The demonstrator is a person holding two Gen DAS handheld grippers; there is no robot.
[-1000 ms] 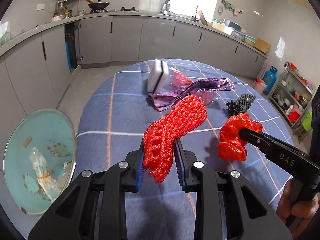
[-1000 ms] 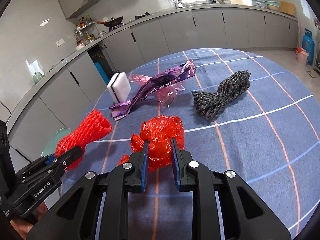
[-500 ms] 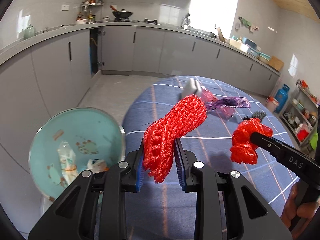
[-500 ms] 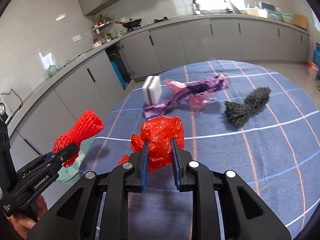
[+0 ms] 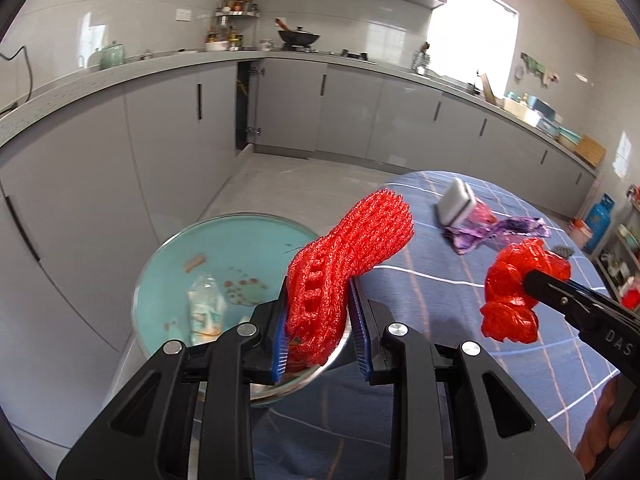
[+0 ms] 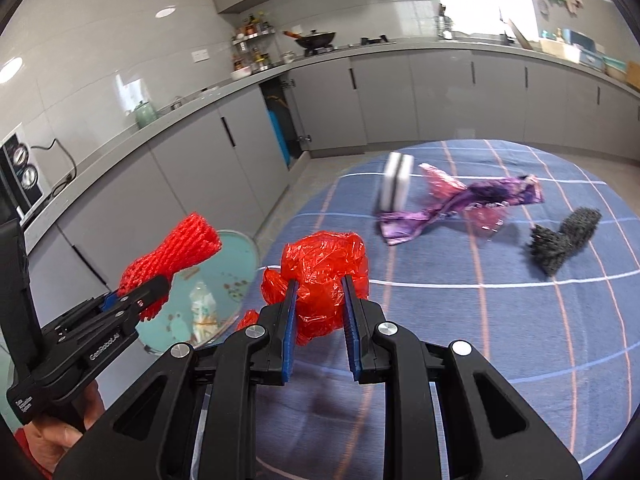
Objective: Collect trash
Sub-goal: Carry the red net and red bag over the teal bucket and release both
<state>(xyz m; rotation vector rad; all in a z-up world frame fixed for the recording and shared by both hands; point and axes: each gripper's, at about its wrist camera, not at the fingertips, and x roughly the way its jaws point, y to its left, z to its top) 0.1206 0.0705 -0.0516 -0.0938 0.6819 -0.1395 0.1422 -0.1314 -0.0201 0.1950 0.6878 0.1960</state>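
Obliquely upright red foam net (image 5: 344,264)

A red foam net (image 5: 352,256), red plastic bag (image 6: 324,276), purple wrapper (image 6: 460,208), black mesh (image 6: 564,240), teal bin (image 5: 224,264), blue checked tablecloth (image 6: 500,320).

The right gripper (image 6: 319,316) is clamping a crumpled red plastic bag (image 6: 322,276) (above the blue checked tablecloth (image 6: 500,340)).

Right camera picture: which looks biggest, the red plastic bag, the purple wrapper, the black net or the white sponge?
1. red plastic bag, nearest the camera
2. purple wrapper
3. black net
4. white sponge
The last two look close.
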